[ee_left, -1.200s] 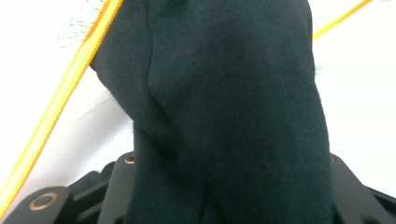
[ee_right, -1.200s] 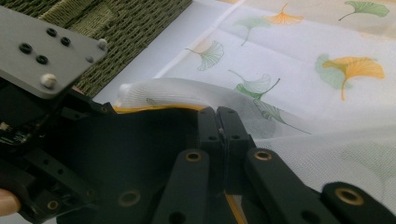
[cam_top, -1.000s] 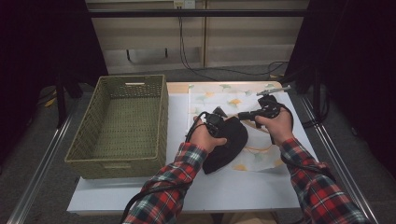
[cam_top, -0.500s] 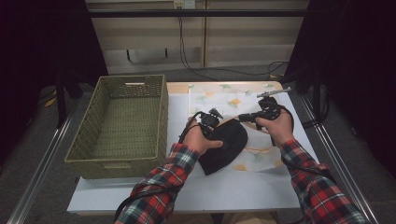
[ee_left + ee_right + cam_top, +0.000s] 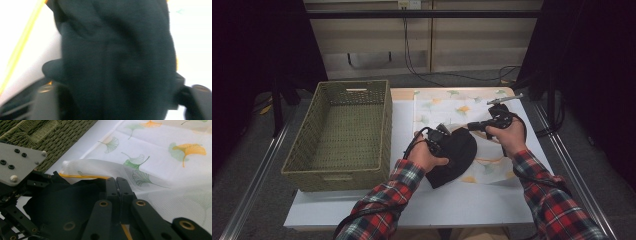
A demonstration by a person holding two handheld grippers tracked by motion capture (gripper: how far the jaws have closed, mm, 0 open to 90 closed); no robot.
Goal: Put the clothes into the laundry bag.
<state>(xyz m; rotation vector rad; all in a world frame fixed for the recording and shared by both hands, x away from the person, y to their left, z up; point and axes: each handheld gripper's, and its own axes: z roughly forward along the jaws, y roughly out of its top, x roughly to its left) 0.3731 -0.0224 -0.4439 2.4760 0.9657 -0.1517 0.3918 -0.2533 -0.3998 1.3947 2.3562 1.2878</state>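
A black cloth [image 5: 458,156] lies bunched on a white leaf-print mesh cloth [image 5: 447,104] with a yellow hem. My left gripper [image 5: 443,136] sits at the black cloth's left side. Its jaws have just been closing, and the black cloth [image 5: 117,62] is packed between them [image 5: 117,97]. My right gripper [image 5: 473,126] reaches in from the right. Its jaws [image 5: 119,185] are shut on the yellow-hemmed edge of the mesh cloth [image 5: 162,157], right beside the black cloth [image 5: 62,205]. The left gripper's grey plate [image 5: 17,162] shows close by.
A green woven basket [image 5: 385,120] stands empty on the left half of the white table [image 5: 462,207], and its wall [image 5: 37,132] is near both grippers. Cables trail over the floor behind the table.
My left hand has shifted slightly left and nearer on the black cloth. The right hand and the mesh cloth's held edge have stayed put.
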